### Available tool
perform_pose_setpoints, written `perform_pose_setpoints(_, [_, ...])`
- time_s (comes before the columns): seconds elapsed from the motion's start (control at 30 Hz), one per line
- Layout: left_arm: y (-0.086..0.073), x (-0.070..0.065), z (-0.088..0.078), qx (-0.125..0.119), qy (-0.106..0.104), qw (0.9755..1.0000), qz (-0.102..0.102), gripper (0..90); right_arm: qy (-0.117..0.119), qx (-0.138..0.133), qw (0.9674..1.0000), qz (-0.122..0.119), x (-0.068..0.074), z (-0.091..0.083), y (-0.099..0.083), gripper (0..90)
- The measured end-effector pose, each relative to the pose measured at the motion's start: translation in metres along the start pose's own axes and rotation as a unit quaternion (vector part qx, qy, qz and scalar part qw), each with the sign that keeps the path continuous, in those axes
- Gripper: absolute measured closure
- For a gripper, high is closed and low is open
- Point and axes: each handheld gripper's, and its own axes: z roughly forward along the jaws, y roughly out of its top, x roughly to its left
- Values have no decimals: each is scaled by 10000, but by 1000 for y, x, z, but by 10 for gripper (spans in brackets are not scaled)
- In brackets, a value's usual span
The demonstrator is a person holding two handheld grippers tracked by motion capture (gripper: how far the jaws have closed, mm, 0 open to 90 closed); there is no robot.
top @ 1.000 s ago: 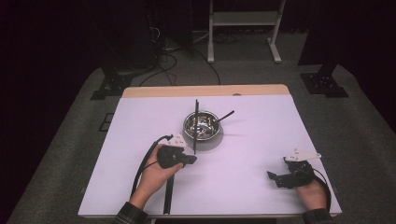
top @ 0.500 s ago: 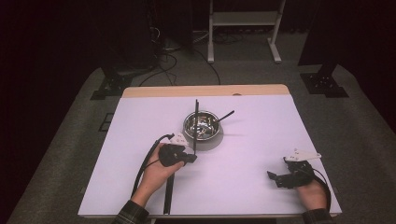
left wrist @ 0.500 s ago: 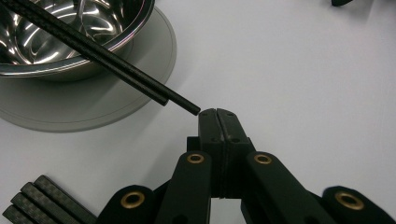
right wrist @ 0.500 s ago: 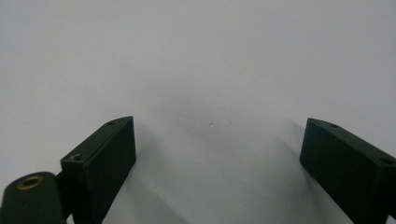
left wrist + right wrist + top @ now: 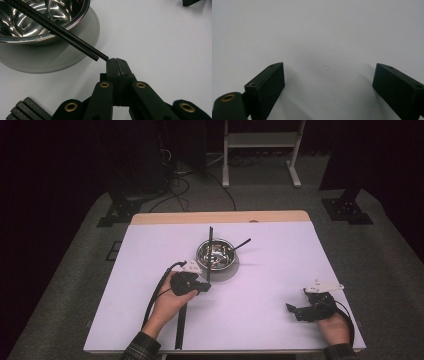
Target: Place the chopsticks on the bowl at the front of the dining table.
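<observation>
High view, catalogued from largest item to smallest.

1. Tabletop (image 5: pixel 280 320): white sheet over a wooden board, whose bare strip shows along the far edge. It serves as the work surface, and both hands rest on it at the near side.

2. Steel bowl (image 5: pixel 216 255): stands at centre on a grey round mat (image 5: pixel 62 55), probably to keep it from sliding. Some small pieces lie inside, too small to identify. A dark utensil (image 5: pixel 241 243) leans out over its right rim.

3. Black rods (image 5: pixel 210 251): a pair, laid across the bowl's rim, running from the far side to a near end that overhangs the mat. In the left gripper view that near end (image 5: pixel 100 55) lies just beside the jaw tips; whether they touch cannot be told. The rim lifts the ends off the surface, which probably makes them easier to grasp.

4. Spare rods (image 5: pixel 180 326): a bundle lying flat near the front edge, under the left hand, likely stock awaiting transfer; its ends (image 5: pixel 27 110) show beside the jaws.

5. Left hand-held gripper (image 5: pixel 201 286): jaws pressed together, pinching nothing, tips aimed at the overhanging rod end.

6. Right hand-held gripper (image 5: pixel 292 309): parked near the right front corner, well apart from the bowl, jaws spread over bare surface, apparently idle.
</observation>
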Motion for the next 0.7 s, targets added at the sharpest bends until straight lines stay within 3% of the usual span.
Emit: perform_pose_setpoints(0.7, [0, 1, -1, -81, 26, 10000, -30, 892, 1, 4, 10000, 7, 0, 0, 0, 91])
